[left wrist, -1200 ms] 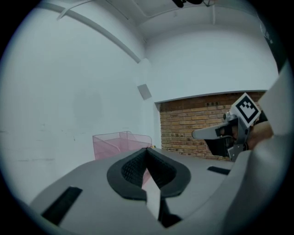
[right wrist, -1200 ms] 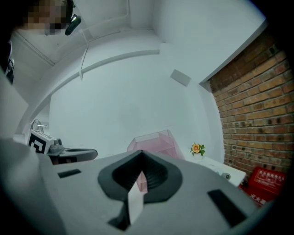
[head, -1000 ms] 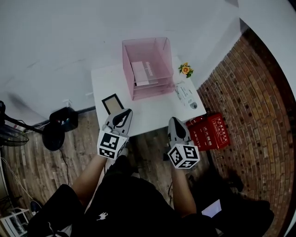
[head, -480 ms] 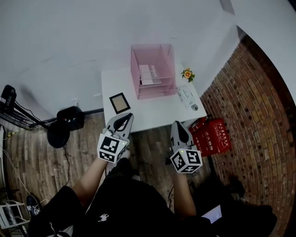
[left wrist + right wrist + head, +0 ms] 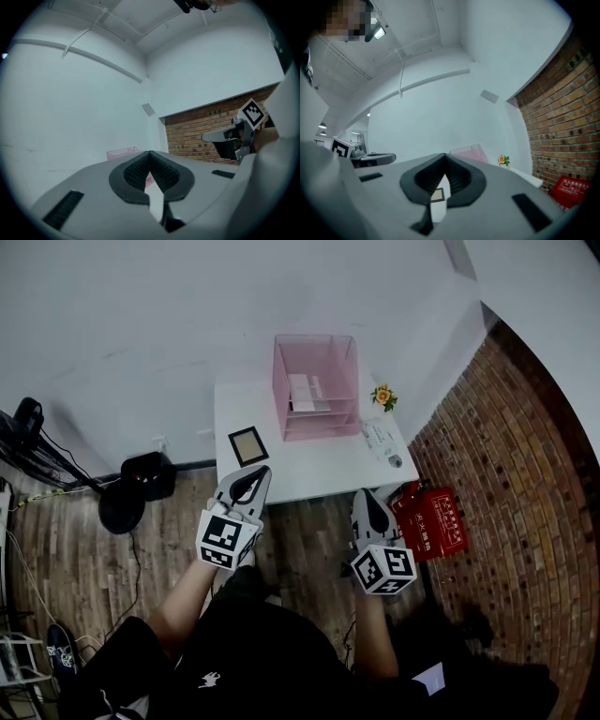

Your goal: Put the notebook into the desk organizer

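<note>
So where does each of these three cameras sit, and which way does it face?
Head view: on the person's head, looking steeply down at the white table, pink organizer and notebook; arms, left gripper and right gripper show.
Left gripper view: rides the left gripper, facing the white wall; its own shut jaws show.
Right gripper view: rides the right gripper, facing the flower and red box; its own shut jaws show.
Shared: both gripper views catch the pink organizer and the other gripper.

Left tool (image 5: pixel 254 472) and right tool (image 5: pixel 367 494) point forward, jaws together.
</note>
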{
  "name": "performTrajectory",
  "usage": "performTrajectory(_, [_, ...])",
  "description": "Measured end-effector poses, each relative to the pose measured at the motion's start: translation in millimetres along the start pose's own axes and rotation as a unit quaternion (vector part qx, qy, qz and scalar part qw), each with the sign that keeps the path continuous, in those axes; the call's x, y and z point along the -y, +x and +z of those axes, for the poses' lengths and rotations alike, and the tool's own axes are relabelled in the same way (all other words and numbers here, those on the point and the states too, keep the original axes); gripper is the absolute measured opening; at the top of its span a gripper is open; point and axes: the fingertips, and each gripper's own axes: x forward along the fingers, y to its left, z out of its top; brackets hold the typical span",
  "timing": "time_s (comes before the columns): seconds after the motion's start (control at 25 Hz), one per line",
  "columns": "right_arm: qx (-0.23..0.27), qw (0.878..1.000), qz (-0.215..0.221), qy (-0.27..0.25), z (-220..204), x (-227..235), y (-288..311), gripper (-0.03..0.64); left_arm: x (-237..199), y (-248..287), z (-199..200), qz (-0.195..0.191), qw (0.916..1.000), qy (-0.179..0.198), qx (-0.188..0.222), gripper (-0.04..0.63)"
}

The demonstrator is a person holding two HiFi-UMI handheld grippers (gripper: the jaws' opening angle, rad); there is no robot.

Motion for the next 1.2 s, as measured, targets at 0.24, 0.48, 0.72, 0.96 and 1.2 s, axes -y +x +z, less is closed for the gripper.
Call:
performTrajectory(0.24, [-0.004, 1.000, 0.005, 0.002, -1, 4, 2, 0.001, -2, 1, 2, 0.010, 0.9999, 0.007, -0.005, 0.003])
performTrajectory(0.48, [0.000, 1.000, 0.006, 0.003, 5, 13, 5, 0.002, 2, 12, 0, 0.010, 0.9998, 0.015, -0.011, 0.003])
performTrajectory(0.72, [-0.006, 1.000, 0.006, 0.002, -2, 17, 10, 0.002, 3, 19, -9, 0.011, 0.9997, 0.017, -0.015, 0.003])
performTrajectory(0.96, [-0.007, 1.000, 0.003, -0.001, 0, 26, 14, 0.002, 7, 29, -6, 0.005, 0.9997, 0.020, -0.016, 0.003])
performTrajectory(1.2, [-0.007, 1.000, 0.003, -0.006, 2, 31, 19, 0.002, 9, 39, -6, 0.000, 0.9996, 0.019, -0.021, 0.003])
